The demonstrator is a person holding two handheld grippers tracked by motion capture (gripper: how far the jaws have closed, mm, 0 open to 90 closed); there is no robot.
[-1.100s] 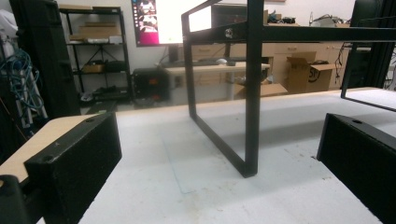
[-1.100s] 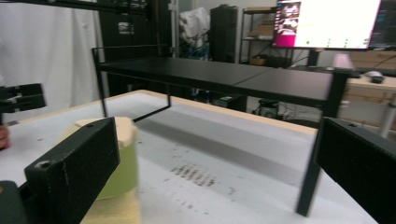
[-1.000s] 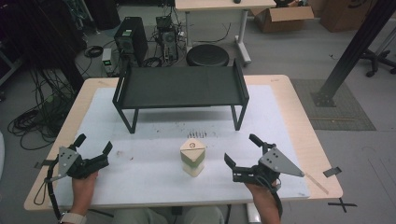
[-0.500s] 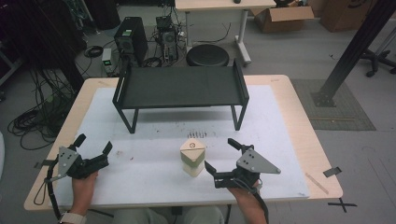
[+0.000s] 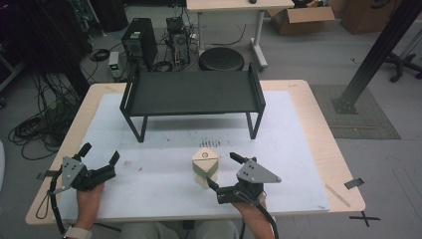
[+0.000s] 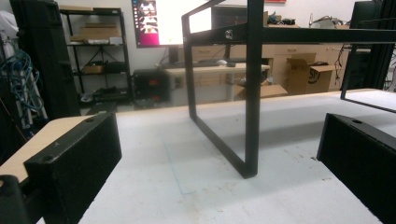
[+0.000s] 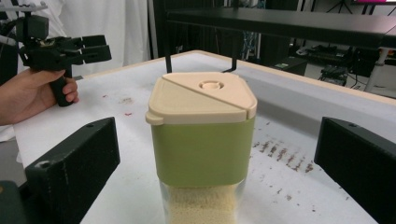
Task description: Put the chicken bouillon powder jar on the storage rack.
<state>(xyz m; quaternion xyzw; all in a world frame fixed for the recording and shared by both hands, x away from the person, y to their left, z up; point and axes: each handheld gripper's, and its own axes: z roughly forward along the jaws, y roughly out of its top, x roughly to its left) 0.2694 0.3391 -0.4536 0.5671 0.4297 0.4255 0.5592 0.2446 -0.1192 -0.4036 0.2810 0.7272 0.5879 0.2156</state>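
Right gripper view: container (image 7: 203,140) stands between spread fingers (image 7: 74,168), untouched.

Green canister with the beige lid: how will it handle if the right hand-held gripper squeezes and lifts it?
The canister looks rigid plastic, so it should hold shape under the jaws. The grains showing at its clear base suggest some weight. It stands taller than wide, so a push near the beige lid may tip it. The right hand-held gripper is open around it.
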